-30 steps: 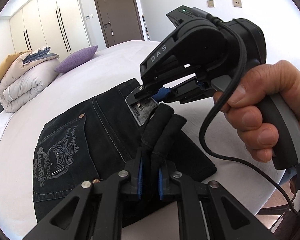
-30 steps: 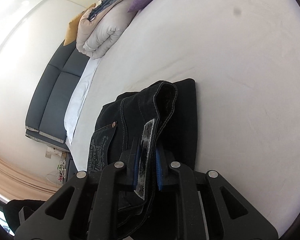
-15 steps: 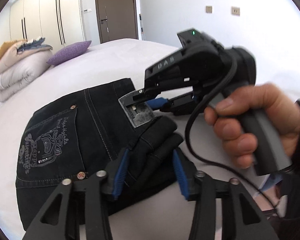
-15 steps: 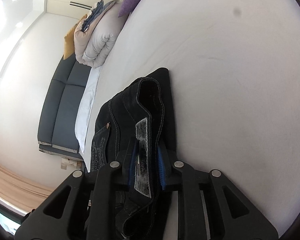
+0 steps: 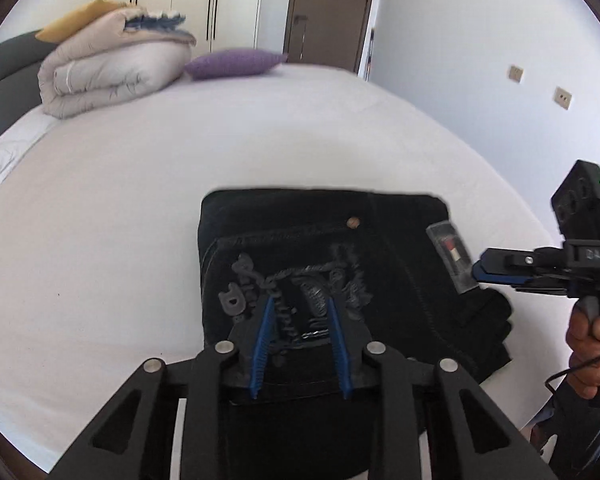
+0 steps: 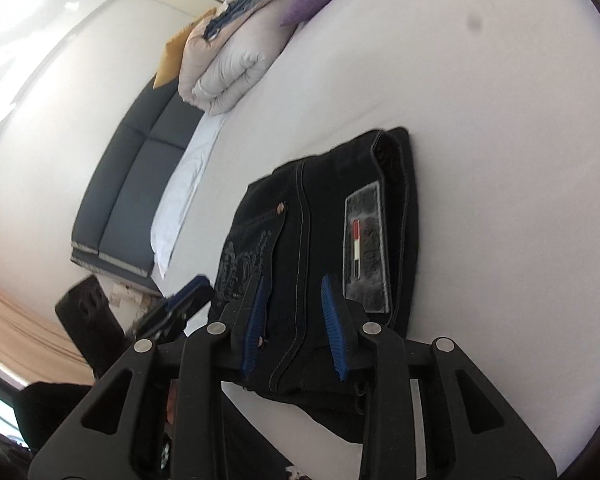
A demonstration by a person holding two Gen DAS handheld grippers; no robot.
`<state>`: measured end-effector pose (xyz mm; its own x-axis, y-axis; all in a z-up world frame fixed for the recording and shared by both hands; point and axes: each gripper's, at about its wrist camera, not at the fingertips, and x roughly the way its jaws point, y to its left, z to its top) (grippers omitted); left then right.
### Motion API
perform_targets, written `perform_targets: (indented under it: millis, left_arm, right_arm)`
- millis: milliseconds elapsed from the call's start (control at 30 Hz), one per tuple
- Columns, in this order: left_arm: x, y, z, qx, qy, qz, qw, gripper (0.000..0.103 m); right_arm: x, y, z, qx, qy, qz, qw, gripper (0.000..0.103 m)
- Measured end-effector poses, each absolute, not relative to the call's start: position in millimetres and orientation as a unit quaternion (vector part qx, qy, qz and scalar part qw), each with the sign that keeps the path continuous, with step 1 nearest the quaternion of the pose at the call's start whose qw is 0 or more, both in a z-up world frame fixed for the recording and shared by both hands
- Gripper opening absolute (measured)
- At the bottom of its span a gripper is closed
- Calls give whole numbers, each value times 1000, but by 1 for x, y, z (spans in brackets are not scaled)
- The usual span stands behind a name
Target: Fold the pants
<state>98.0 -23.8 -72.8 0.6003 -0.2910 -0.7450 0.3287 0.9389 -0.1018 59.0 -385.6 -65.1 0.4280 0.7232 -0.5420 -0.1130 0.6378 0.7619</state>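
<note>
Item: left gripper (image 5: 300, 344). Its blue-ribbed fingers (image 5: 263, 344) stood apart with nothing between them, poised just over the printed back pocket (image 5: 296, 284) of the pants (image 5: 384, 280). Whether the tips touched the cloth could not be told.

Item: right gripper (image 6: 294, 326). Fingers (image 6: 332, 326) likewise spread and empty, hovering above the seam that ran between the pocket and the grey waistband label (image 6: 366, 248). In the left wrist view the same tool sat off to the right of the bundle, held by the person's right hand (image 5: 592, 348), its blue tip just beside the label.

Item: pants, black denim. They lay on the white bed (image 5: 140, 184) near its close edge, gathered into a compact, roughly rectangular packet with the pocket and label facing up. The far edge looked straight and flat. At the right near corner some layers bulged out of line (a loose hem or belt loops, not clear which).

Item: surroundings. A rolled duvet (image 5: 108, 76) and a purple cushion (image 5: 236, 64) sat at the far end of the bed, well apart from the work; a dark sofa (image 6: 140, 184) stood beyond the bed.

Status, as judged: the folding itself appeared complete, with both tools let go of the cloth. What remained, at most, was to tuck or press down the bulging corner and draw the tools clear.
</note>
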Motion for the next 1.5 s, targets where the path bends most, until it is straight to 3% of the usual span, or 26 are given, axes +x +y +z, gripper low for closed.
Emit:
perform_targets:
  millis: [67, 200, 500, 600, 633, 667, 700, 733, 767, 800, 900, 967, 1167, 1233, 1300, 1500]
  left_arm:
    - [107, -25, -89, 36, 433, -167, 885, 19]
    - [98, -32, -98, 51, 432, -159, 887, 19]
    - [94, -37, -101, 40, 429, -164, 887, 19]
    - [90, -35, -98, 29, 428, -166, 888, 24]
    - [89, -32, -94, 20, 426, -171, 888, 30]
    - [85, -29, -89, 12, 421, -175, 890, 44]
    - [82, -25, -82, 7, 411, -173, 895, 54]
    - [81, -19, -75, 4, 399, -167, 902, 75]
    - [81, -11, -69, 2, 386, -156, 909, 87]
    - [84, -4, -66, -2, 381, -150, 912, 87]
    - [109, 19, -71, -27, 404, -148, 902, 85]
    - [123, 31, -81, -44, 425, -157, 890, 74]
    - [159, 22, -118, -89, 509, -228, 825, 67]
    - [166, 17, -122, -103, 513, -236, 819, 67]
    - [169, 16, -123, -120, 514, -233, 816, 65]
    - [162, 6, -121, -125, 503, -223, 825, 39]
  right_arm:
    - [57, -377, -82, 314, 493, 253, 771, 26]
    - [40, -384, -94, 323, 482, 256, 773, 21]
    - [-5, -405, -82, 298, 464, 233, 801, 24]
    - [-12, -427, -75, 311, 454, 216, 807, 27]
    - [-10, -431, -71, 312, 450, 213, 809, 29]
    - [-7, -432, -68, 314, 447, 211, 811, 38]
    - [-5, -436, -66, 317, 445, 210, 811, 60]
    - [-3, -436, -65, 323, 440, 208, 812, 69]
    - [-1, -435, -64, 326, 437, 208, 812, 72]
    - [2, -434, -65, 326, 438, 211, 811, 72]
    - [20, -427, -75, 334, 465, 207, 794, 72]
    - [34, -427, -87, 348, 493, 193, 774, 72]
    - [69, -414, -100, 383, 516, 204, 738, 69]
    - [82, -404, -107, 384, 526, 210, 730, 60]
    - [94, -395, -117, 388, 533, 207, 723, 36]
    - [99, -378, -113, 350, 517, 208, 753, 20]
